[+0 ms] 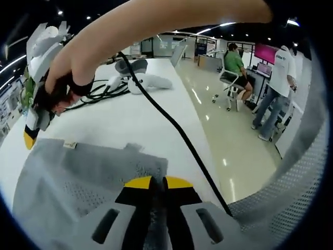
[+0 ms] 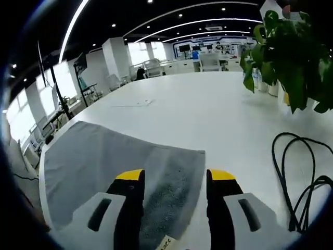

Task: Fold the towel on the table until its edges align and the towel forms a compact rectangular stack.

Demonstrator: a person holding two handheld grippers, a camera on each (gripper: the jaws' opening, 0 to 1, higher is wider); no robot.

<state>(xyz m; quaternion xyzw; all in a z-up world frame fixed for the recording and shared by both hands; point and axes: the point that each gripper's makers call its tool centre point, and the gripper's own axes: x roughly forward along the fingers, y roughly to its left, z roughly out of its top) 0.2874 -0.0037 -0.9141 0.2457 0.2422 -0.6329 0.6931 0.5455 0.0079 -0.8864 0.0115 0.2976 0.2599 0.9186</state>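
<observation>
1. Towel [image 1: 78, 172]: grey, lying flat on the white table [image 1: 130, 120]. In the left gripper view its near edge is cut off by the frame at 6 o'clock and partly covered by the gripper's own jaws. A small label [image 1: 69, 145] sits at its far edge.
2. Left gripper [image 1: 157, 182]: yellow-tipped jaws pressed together, with a fold of towel caught between the tips at the cloth's 3 o'clock edge.
3. Right gripper [image 2: 176, 176]: jaws spread wide, low over the towel [image 2: 104, 161]; grey cloth shows in the gap between them. Whether the tips touch the cloth cannot be told. The towel's corner lies at about 1 o'clock from the tips, and its body runs off toward 9 o'clock.
4. The right gripper in the left gripper view [image 1: 39, 78]: at 10 o'clock, gripped by a person's hand [image 1: 67, 78]; its jaws are mostly hidden.
5. Black cable [image 1: 171, 122]: crosses the table from the hand toward 5 o'clock, beside the towel.
6. Potted plant [image 2: 289, 57]: at 2 o'clock in the right gripper view, cut off by the frame.
7. Two people [image 1: 260, 83]: background, at 3 o'clock; detail too small to make out.
</observation>
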